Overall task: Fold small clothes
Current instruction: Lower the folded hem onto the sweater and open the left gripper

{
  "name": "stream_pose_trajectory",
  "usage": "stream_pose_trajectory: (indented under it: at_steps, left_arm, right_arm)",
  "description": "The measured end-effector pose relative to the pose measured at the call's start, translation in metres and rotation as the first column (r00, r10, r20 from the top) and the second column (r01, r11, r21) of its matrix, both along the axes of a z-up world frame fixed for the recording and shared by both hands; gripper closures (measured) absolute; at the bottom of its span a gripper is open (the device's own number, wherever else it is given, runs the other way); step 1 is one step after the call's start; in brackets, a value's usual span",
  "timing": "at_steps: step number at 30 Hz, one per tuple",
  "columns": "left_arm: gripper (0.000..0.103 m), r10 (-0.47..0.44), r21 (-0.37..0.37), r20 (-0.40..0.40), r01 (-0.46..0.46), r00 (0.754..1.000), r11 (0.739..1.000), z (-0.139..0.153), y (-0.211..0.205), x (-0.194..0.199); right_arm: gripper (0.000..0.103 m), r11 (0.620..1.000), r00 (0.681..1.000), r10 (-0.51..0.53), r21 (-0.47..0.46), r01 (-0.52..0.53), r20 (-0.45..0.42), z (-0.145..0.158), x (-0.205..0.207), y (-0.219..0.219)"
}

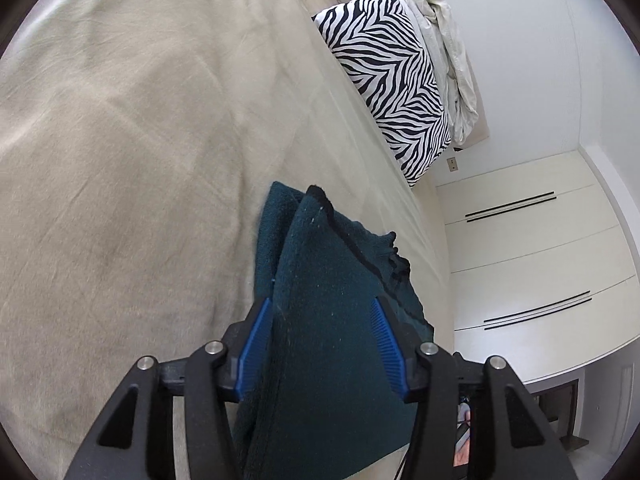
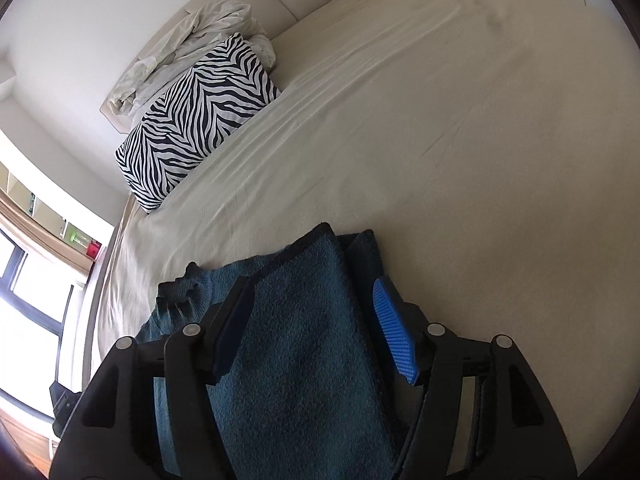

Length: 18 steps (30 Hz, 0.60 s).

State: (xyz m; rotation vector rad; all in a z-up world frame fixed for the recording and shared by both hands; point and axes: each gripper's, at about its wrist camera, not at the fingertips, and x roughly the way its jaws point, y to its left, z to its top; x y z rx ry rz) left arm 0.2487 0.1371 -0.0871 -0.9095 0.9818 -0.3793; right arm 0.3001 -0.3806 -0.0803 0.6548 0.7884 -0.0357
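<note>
Garment: dark teal knit (image 1: 320,340), draped over the bed (image 1: 140,140) edge, near the zebra pillow (image 1: 384,84).
Handling: soft, light, floppy; best taken at the hems.
Left hand-held gripper (image 1: 324,312): wide apart, fabric between, ungripped.
Right hand-held gripper (image 2: 316,300): likewise spread, angled down.

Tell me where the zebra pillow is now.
The zebra pillow lies at the head of the bed, against a crumpled white sheet, far beyond the teal cloth.
</note>
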Motion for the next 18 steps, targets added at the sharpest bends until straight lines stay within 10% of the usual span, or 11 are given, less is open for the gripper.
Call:
stream_pose_trajectory:
  at_steps: [18]
  left_arm:
    - [0.050,-0.098,0.244,0.032,0.087,0.995,0.966,-0.002,-0.040,-0.078]
  right_arm:
    - [0.043,0.985,0.993,0.109,-0.133,-0.114,-0.048,-0.008,-0.127,0.017]
